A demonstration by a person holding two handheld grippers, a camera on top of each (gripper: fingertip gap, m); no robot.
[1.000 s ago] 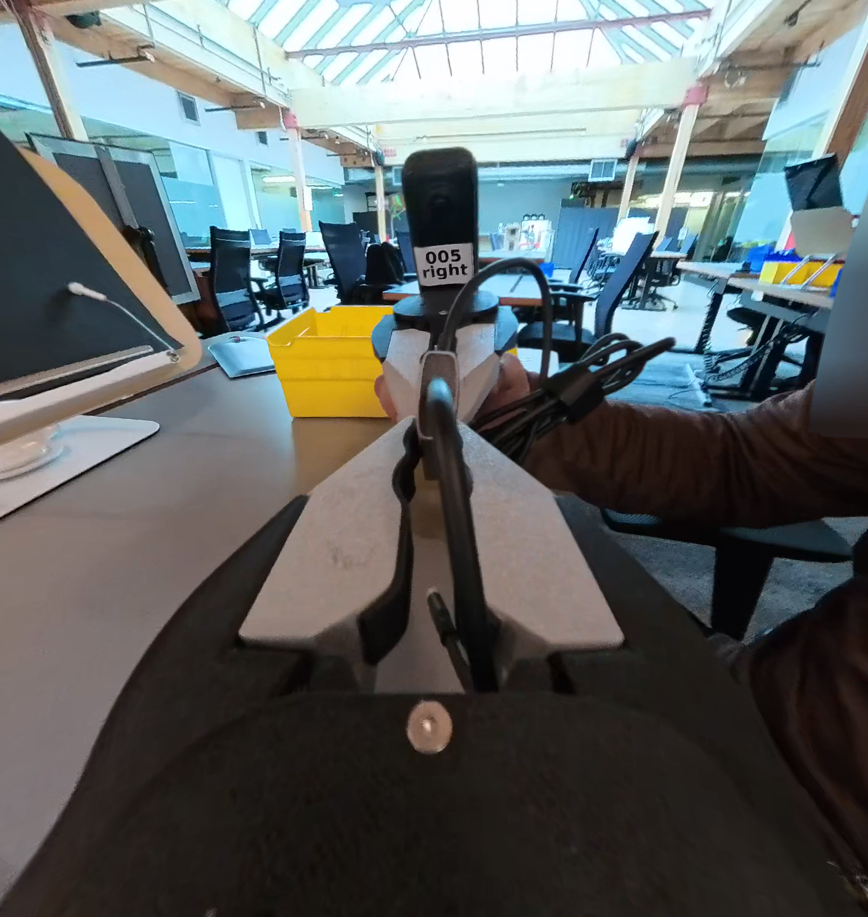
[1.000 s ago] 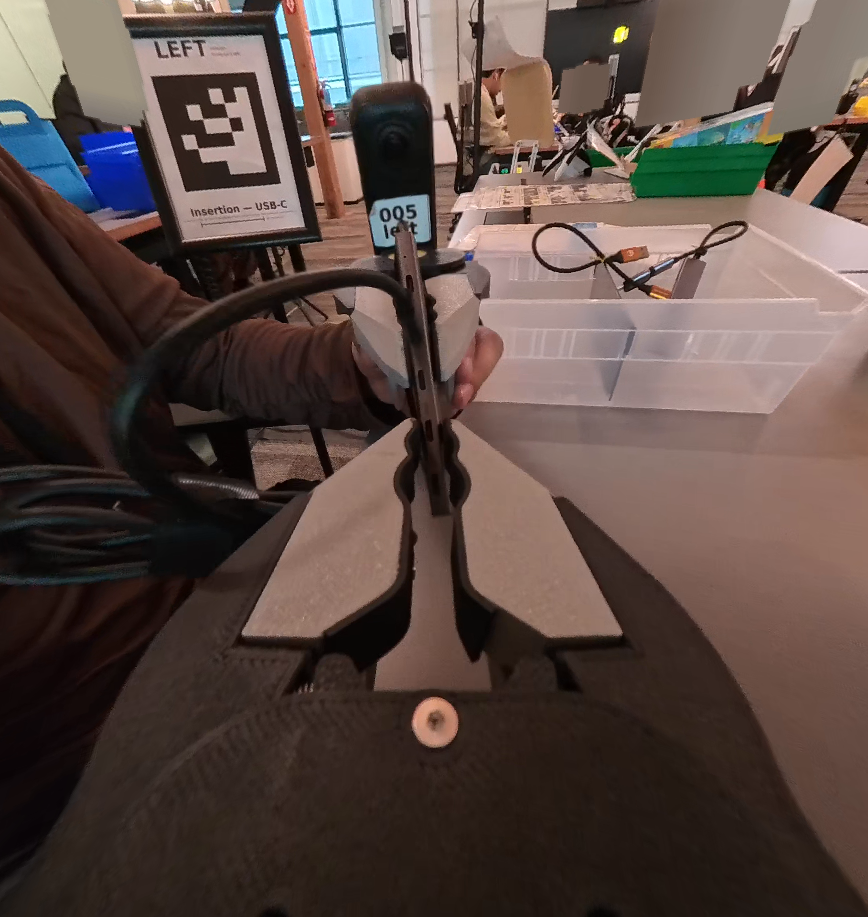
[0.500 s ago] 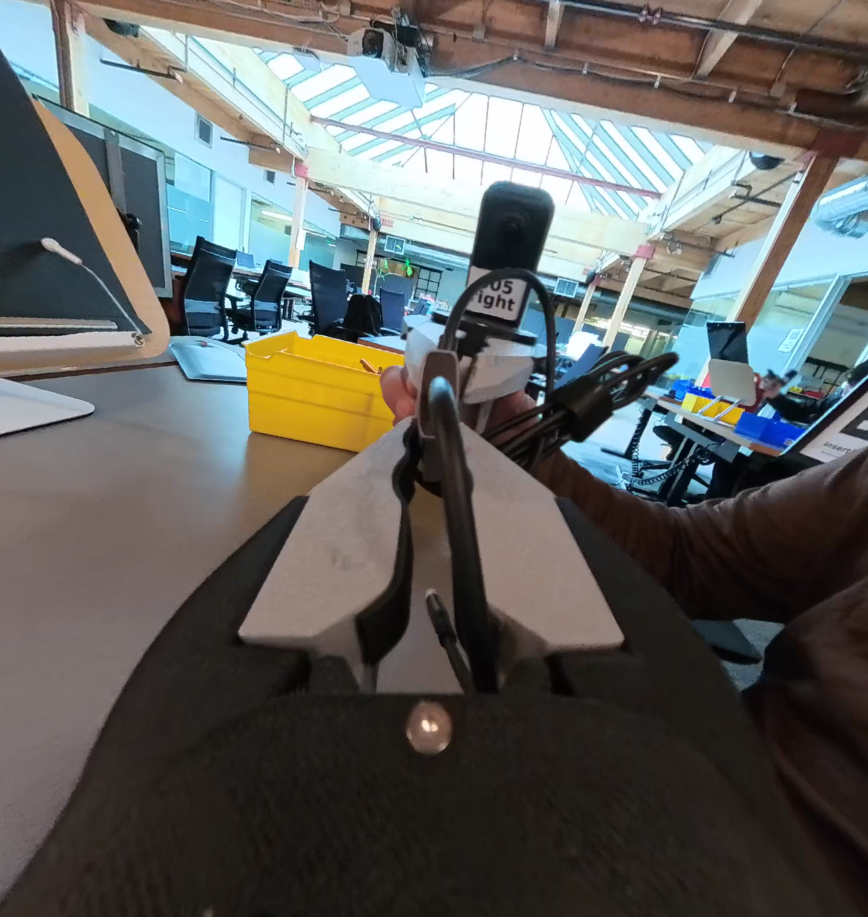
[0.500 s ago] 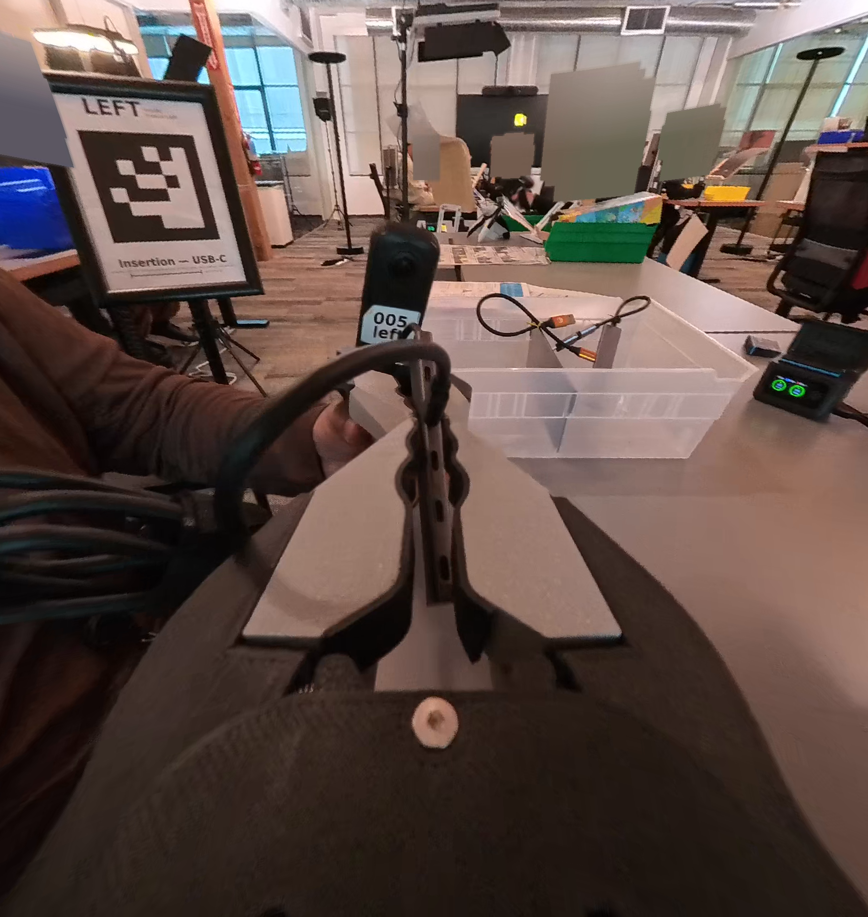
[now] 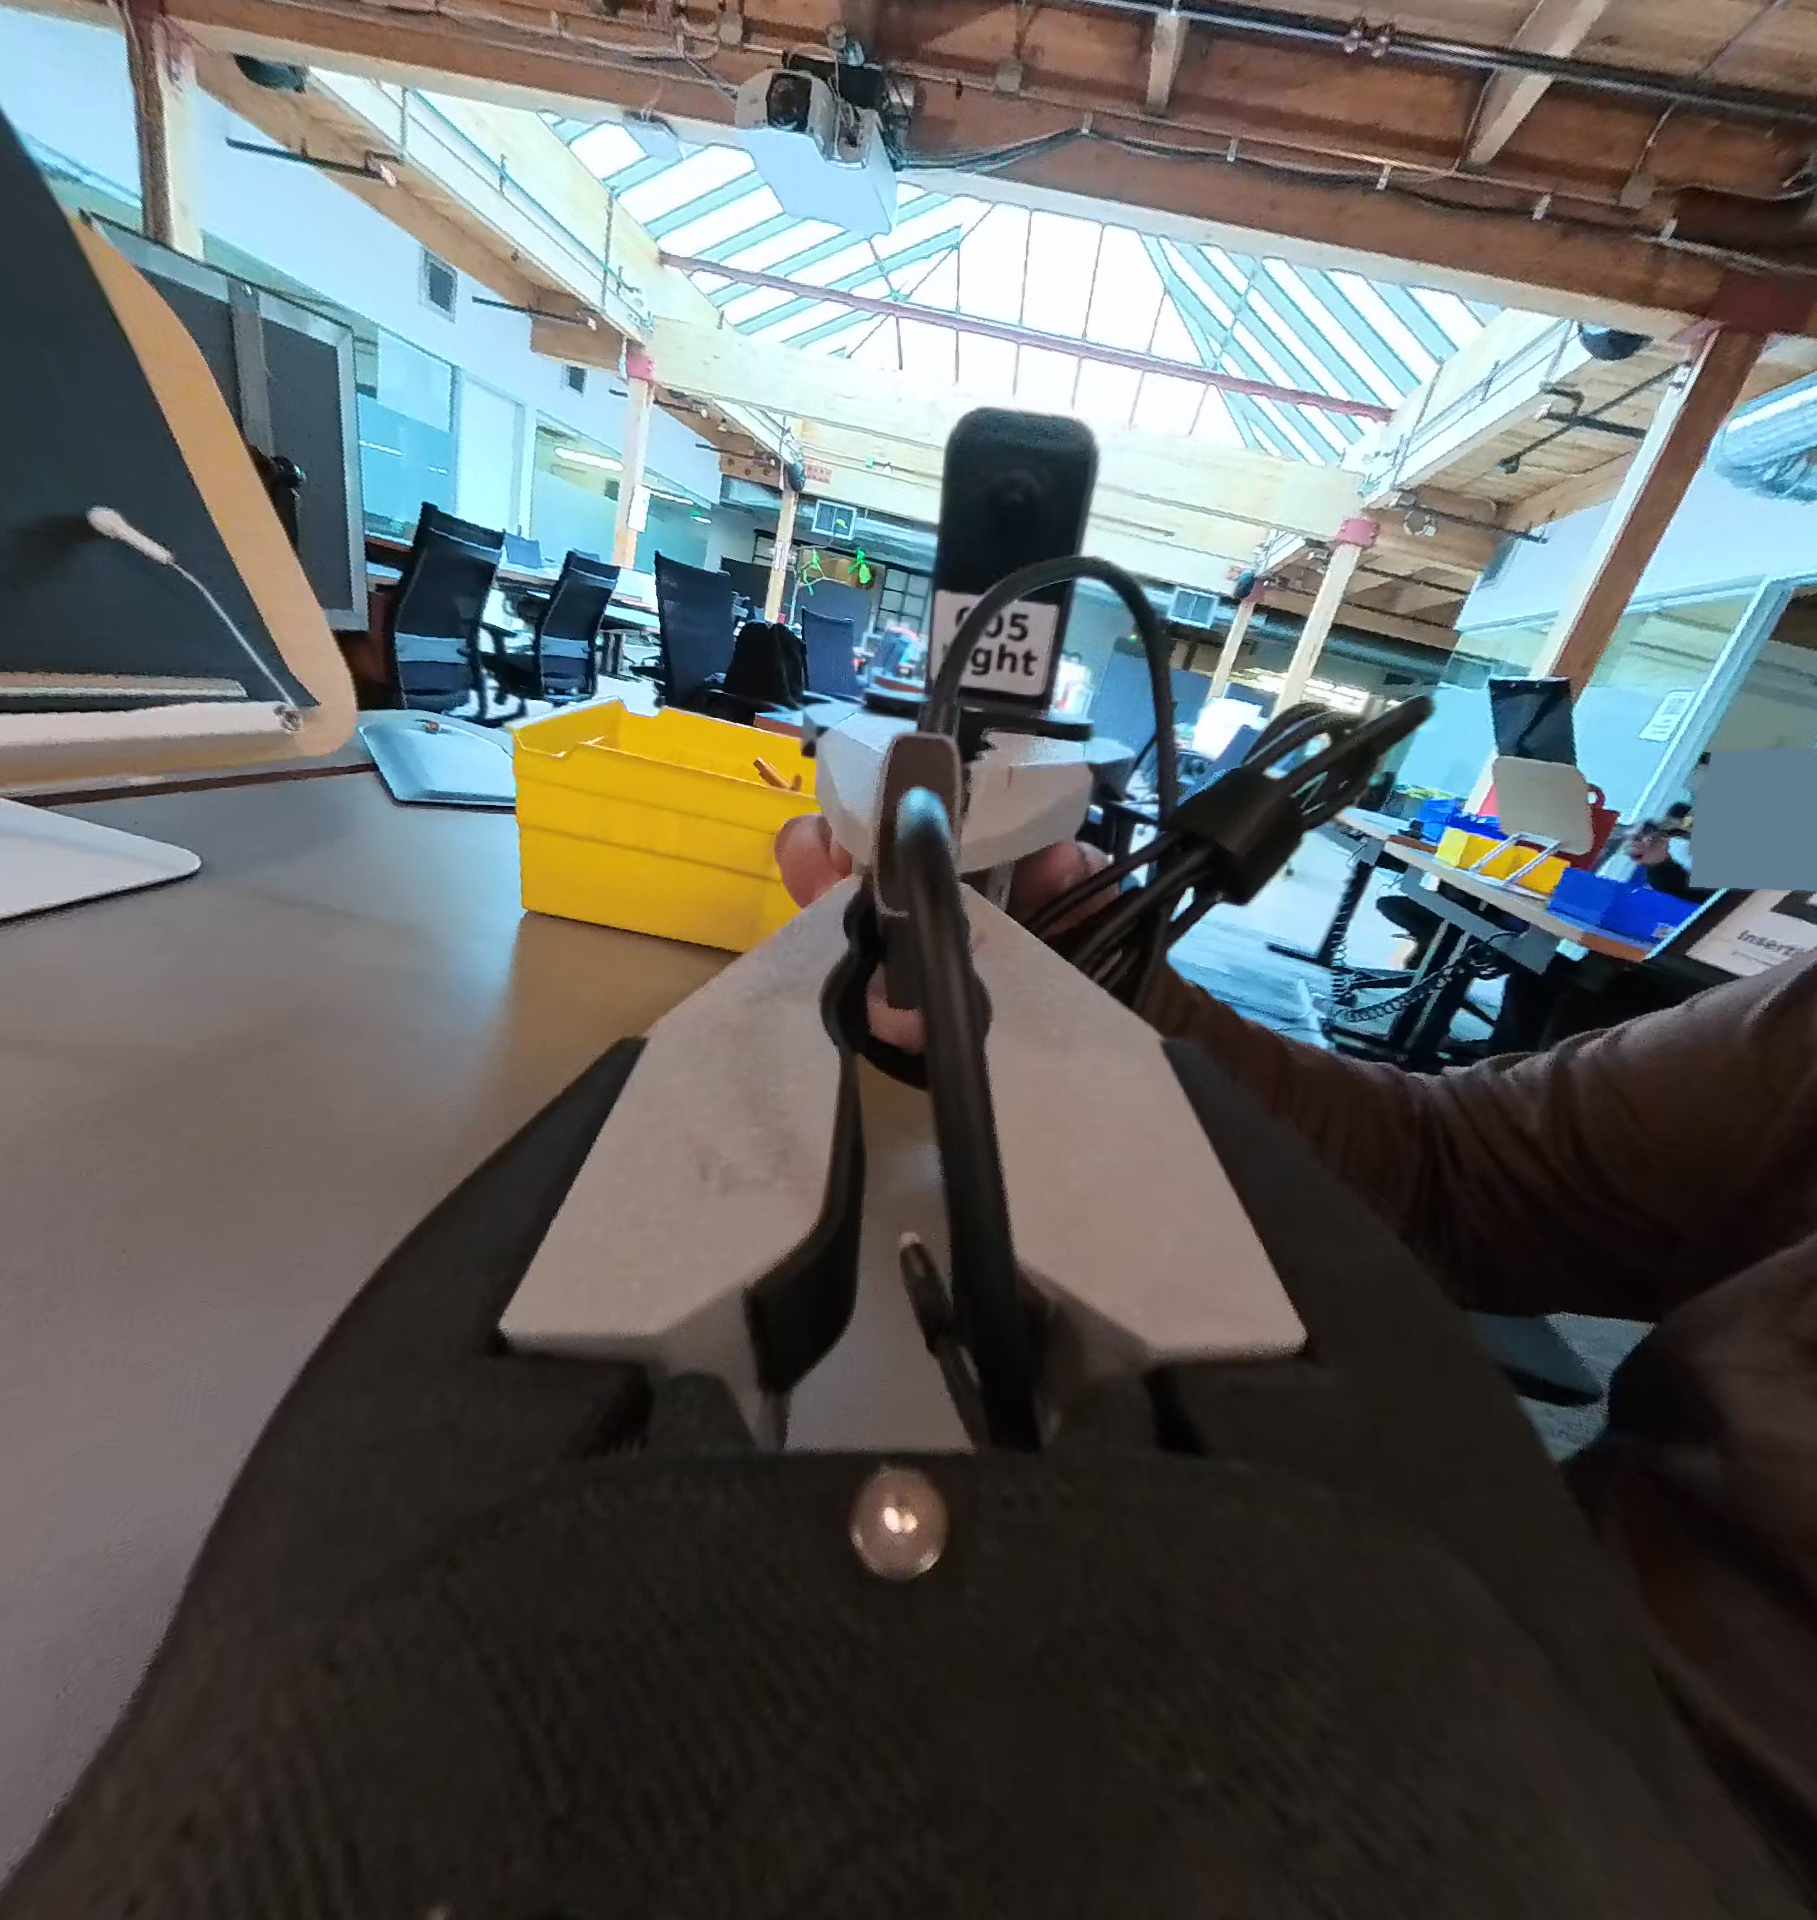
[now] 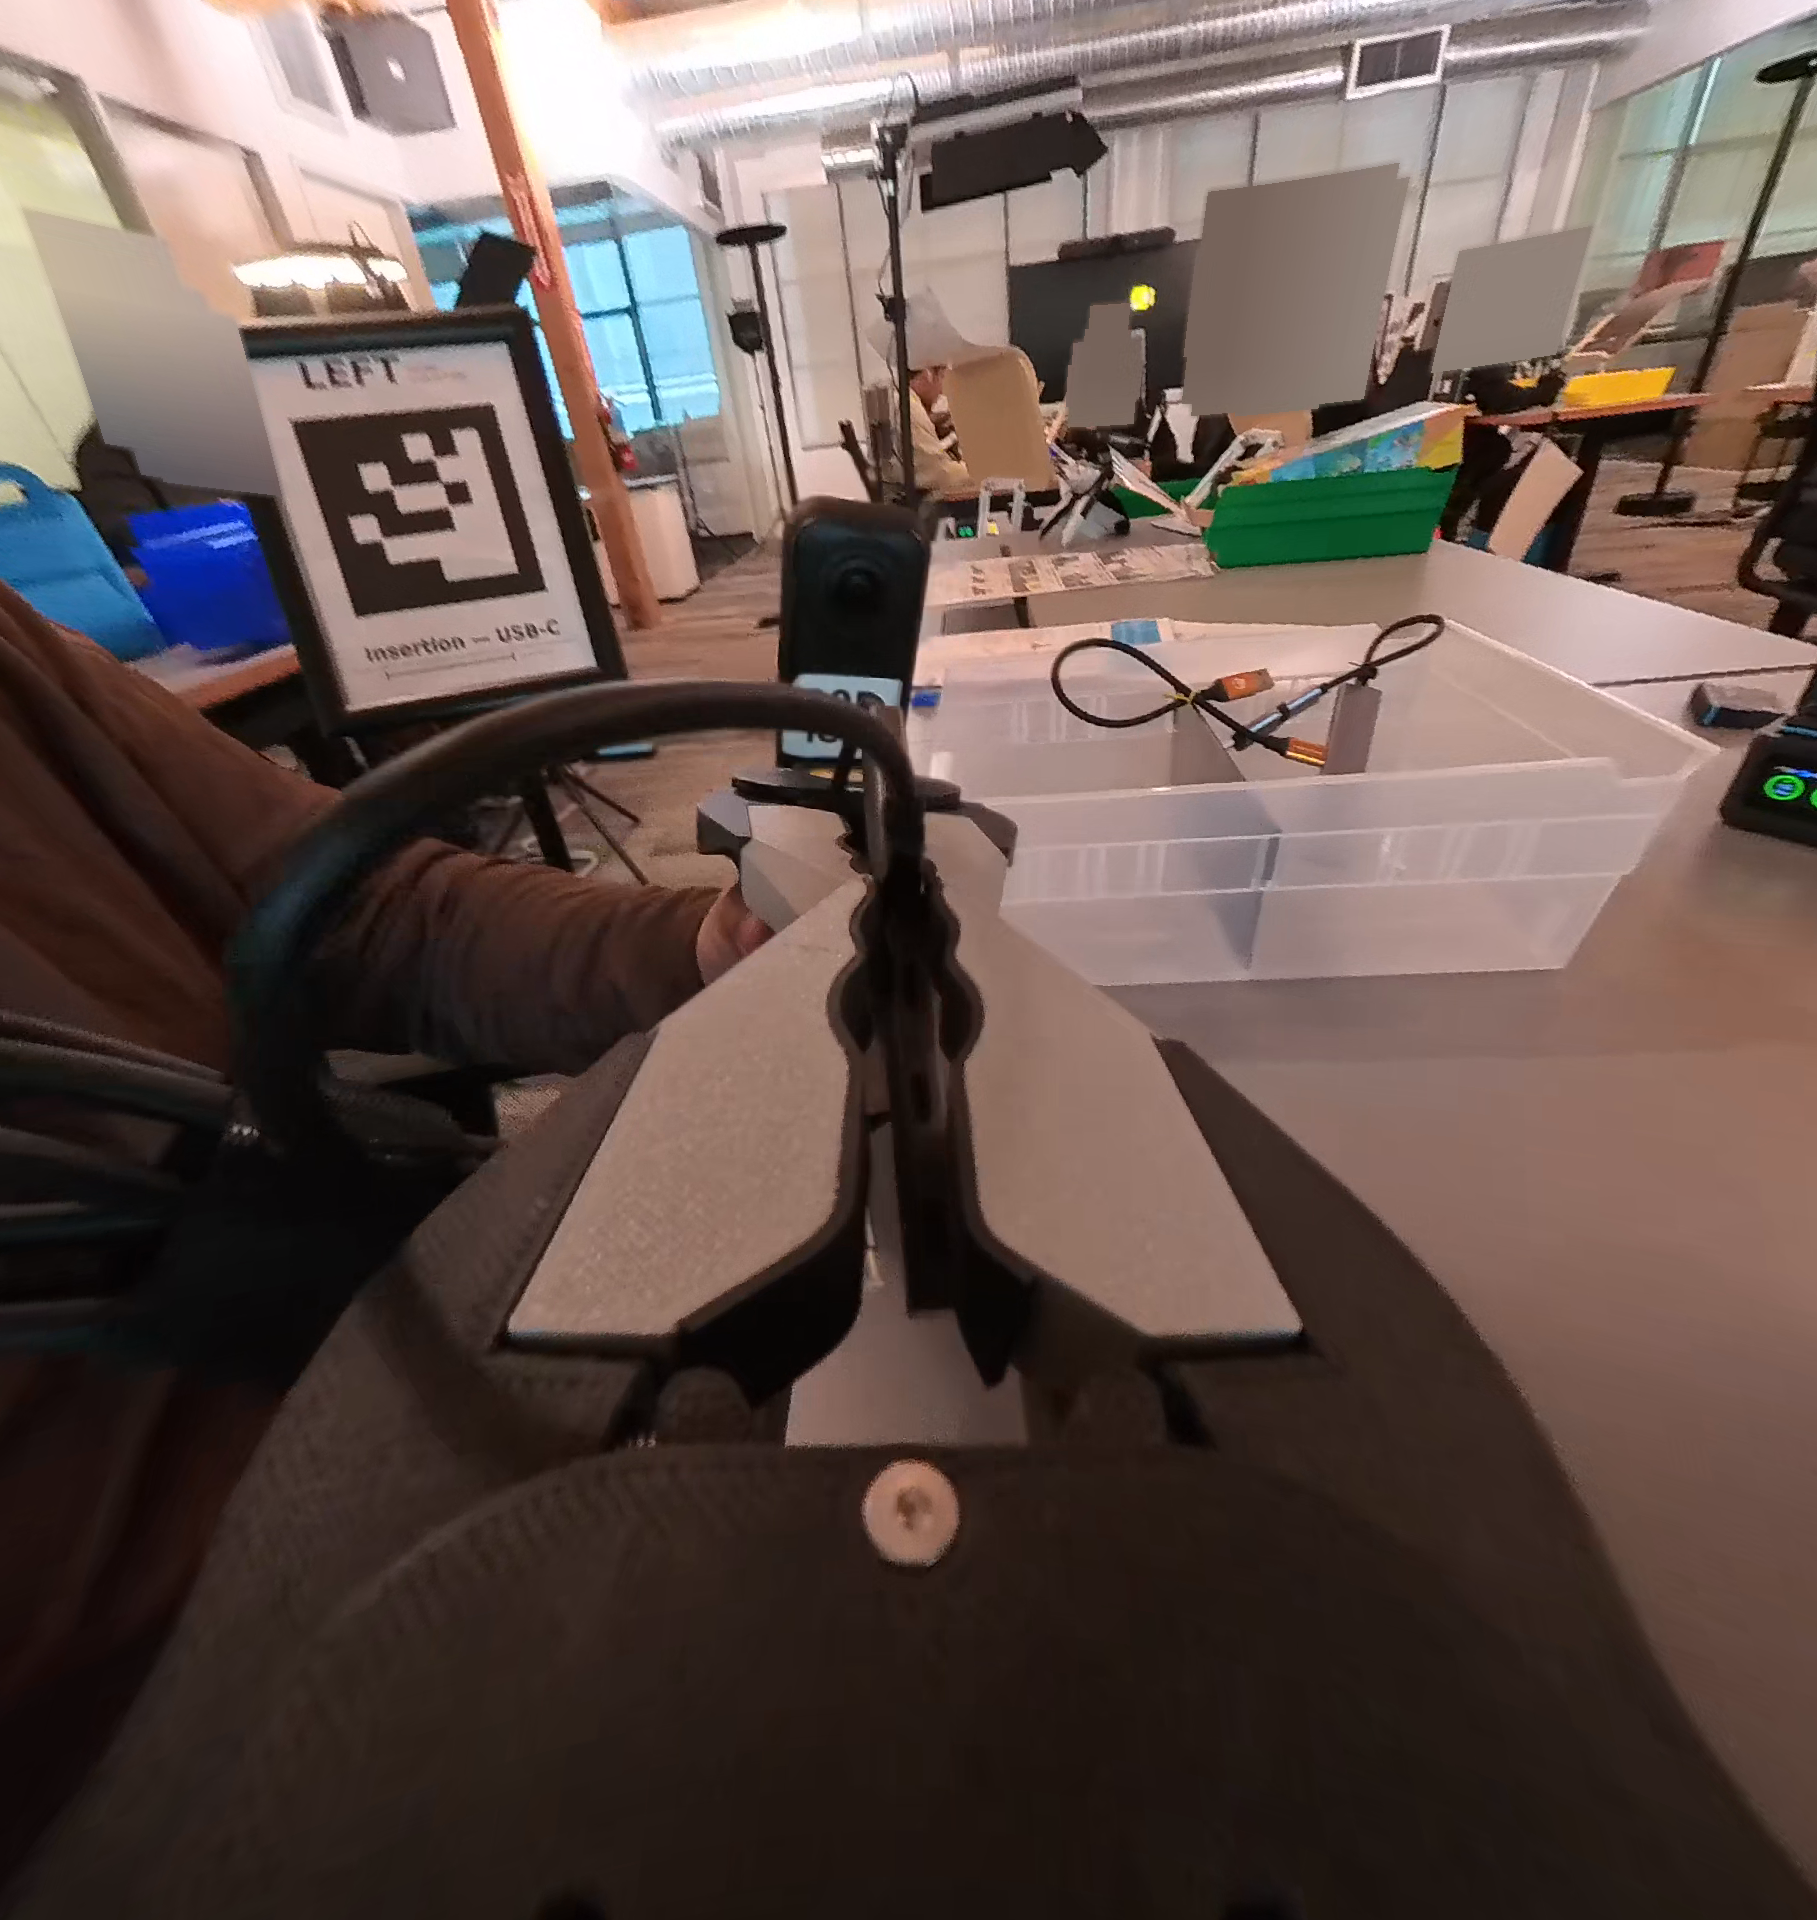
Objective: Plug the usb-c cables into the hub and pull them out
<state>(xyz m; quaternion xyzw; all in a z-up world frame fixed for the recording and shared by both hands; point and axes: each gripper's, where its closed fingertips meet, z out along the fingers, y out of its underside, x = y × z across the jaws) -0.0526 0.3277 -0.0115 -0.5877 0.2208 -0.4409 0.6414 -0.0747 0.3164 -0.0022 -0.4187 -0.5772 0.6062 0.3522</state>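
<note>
Above the grey table [image 5: 208, 1039], I hold both tools tip to tip in the air. My right gripper [image 6: 899, 904] is pressed together on the hub [image 6: 919, 1122], a thin dark slab seen edge-on with its slots facing me. My left gripper [image 5: 909, 935] is clamped on the black usb-c cable [image 5: 961, 1091], which loops back between the fingers. The hub's own lead arcs off to a strapped bundle [image 5: 1236, 831] beside my sleeve. I judge this to be the mating step, though the plug and port are hidden where the tips meet, so I cannot tell whether it is seated. To do it well I should keep the hub rigid, line the plug square with its slot, push straight along the slab and avoid twisting, since the stiff loop may lever the plug sideways. Compared with a second ago, both grips look unchanged, but both cameras have tipped upward: roof beams now fill the top of the left view, and the clear bin [image 6: 1403, 862] sits lower in the right view.
</note>
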